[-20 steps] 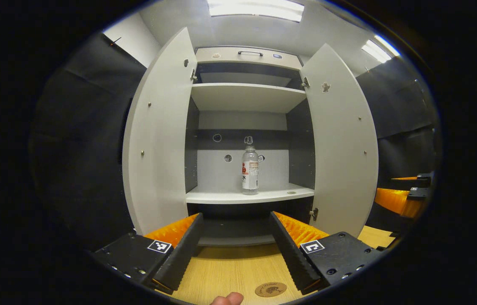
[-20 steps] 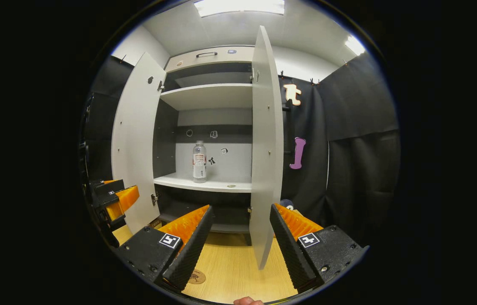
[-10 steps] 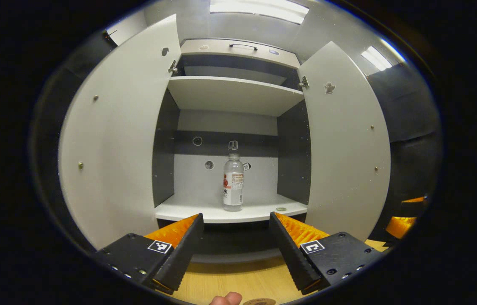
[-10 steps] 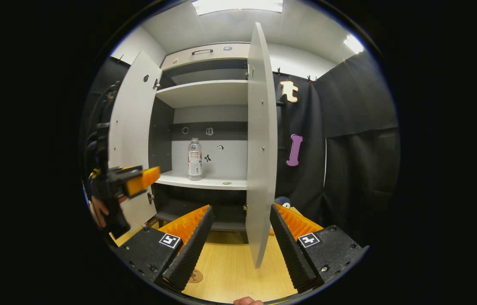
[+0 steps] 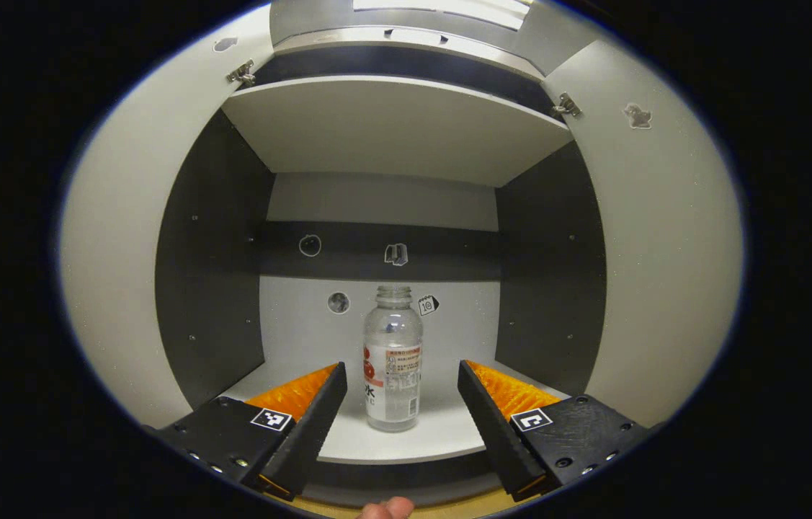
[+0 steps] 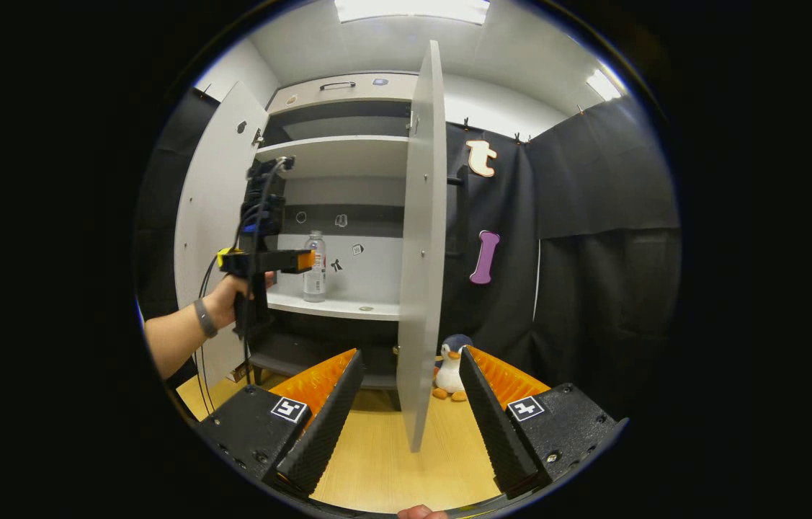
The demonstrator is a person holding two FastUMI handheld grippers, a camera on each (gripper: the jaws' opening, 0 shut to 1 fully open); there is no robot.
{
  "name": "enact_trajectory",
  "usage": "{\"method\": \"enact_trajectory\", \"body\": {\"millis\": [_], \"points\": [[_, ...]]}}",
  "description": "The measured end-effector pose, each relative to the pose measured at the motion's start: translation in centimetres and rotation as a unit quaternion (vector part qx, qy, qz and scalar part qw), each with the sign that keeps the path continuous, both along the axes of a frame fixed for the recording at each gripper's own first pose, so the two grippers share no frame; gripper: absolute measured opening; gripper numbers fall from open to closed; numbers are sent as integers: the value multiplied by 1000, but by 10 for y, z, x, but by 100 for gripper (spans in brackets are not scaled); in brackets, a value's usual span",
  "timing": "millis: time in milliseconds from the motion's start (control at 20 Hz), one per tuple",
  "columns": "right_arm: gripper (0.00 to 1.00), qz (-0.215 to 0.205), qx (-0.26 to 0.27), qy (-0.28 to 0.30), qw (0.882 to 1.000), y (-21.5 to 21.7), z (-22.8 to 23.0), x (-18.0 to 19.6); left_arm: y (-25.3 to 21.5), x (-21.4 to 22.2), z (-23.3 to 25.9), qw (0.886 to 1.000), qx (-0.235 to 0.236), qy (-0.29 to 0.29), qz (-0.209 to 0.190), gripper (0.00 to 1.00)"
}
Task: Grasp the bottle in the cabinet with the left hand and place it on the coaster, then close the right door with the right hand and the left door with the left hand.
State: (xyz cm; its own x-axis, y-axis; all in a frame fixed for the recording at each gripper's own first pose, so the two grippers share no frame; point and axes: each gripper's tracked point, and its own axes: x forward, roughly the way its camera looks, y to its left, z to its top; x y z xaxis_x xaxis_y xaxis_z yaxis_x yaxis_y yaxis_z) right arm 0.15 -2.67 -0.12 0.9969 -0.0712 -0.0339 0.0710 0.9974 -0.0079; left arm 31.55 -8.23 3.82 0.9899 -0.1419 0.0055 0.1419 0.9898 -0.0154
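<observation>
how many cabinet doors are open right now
2. The left door is swung out beside the hand holding the left gripper; the right door stands edge-on above the right gripper.

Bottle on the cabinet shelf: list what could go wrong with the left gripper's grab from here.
1. The bottle is tall, narrow and upright; the open left gripper is not yet around it, so a fingertip nudge could topple it.
2. It looks clear and smooth, so a shallow pinch might slip.
3. The right door stands edge-on beside the shelf; lifting the bottle out to that side could clip it.
</observation>
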Motion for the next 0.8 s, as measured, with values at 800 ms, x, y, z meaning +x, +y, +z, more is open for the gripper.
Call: {"method": "enact_trajectory", "body": {"millis": [800], "points": [[83,-41,19,21,999,-36,-11,1,-2,91,-23,999,14,30,13,95]]}}
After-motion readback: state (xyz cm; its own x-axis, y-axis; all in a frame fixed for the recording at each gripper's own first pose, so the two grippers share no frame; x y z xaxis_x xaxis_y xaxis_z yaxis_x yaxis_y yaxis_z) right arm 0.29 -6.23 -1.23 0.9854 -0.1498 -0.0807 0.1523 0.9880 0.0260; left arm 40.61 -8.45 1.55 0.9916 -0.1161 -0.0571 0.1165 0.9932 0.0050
